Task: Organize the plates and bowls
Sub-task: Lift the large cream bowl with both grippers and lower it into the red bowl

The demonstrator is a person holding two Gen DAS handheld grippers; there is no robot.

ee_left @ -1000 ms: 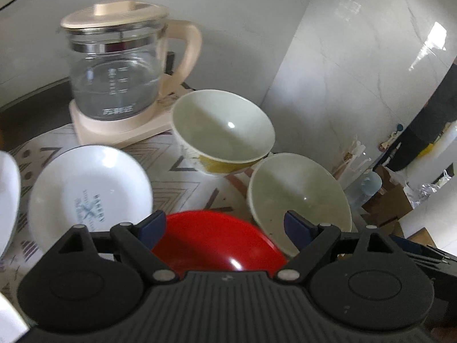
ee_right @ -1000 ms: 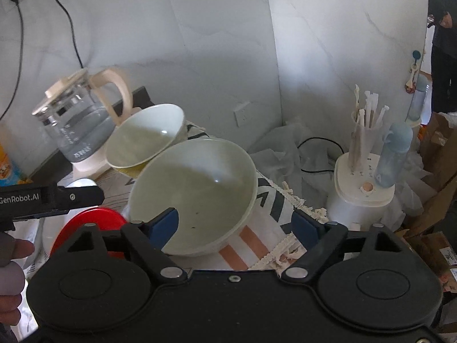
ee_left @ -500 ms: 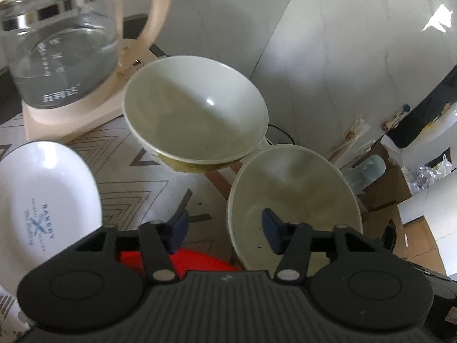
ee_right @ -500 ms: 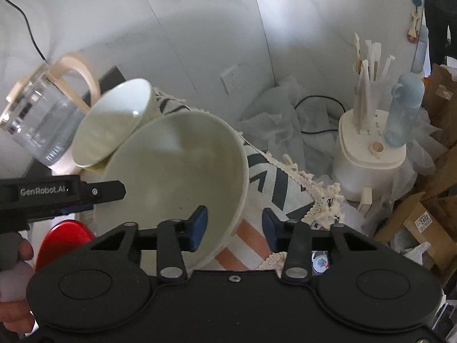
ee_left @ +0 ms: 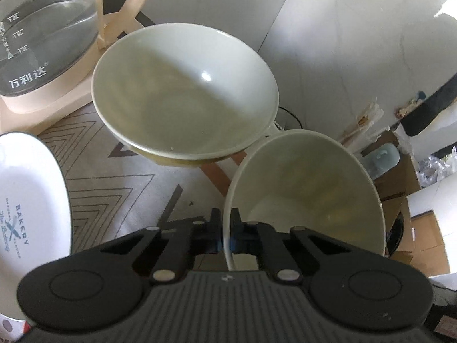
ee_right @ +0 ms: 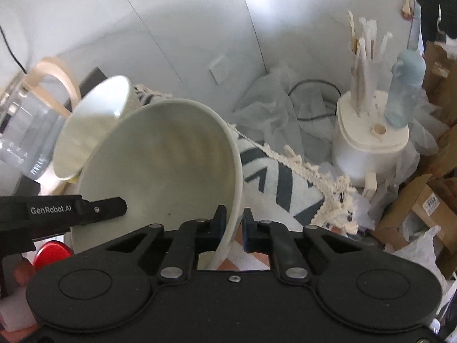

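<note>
Two pale cream bowls stand on a patterned cloth. My left gripper [ee_left: 225, 230] is shut on the left rim of the near bowl [ee_left: 308, 197]. My right gripper [ee_right: 234, 225] is shut on the right rim of the same bowl [ee_right: 165, 168], which is tilted. The left gripper's body [ee_right: 62, 214] shows at the left of the right wrist view. The second bowl [ee_left: 182, 97], with a yellow outside, stands behind, next to the kettle; it also shows in the right wrist view [ee_right: 91, 131]. A white plate [ee_left: 25, 200] printed "BAKERY" lies at left. A red plate [ee_right: 52, 253] is mostly hidden.
A glass kettle [ee_left: 42, 34] on a cream base stands at the back left. A white stand [ee_right: 371, 148] with straws and a blue bottle [ee_right: 405, 94] sits at right beyond the cloth's fringed edge. Cardboard boxes [ee_right: 422, 208] and plastic bags lie at far right. Marble walls form a corner behind.
Both grippers moved forward and went from open to shut on opposite rims of the near bowl. The bowl is now tilted. The red plate has dropped out of the left wrist view.
</note>
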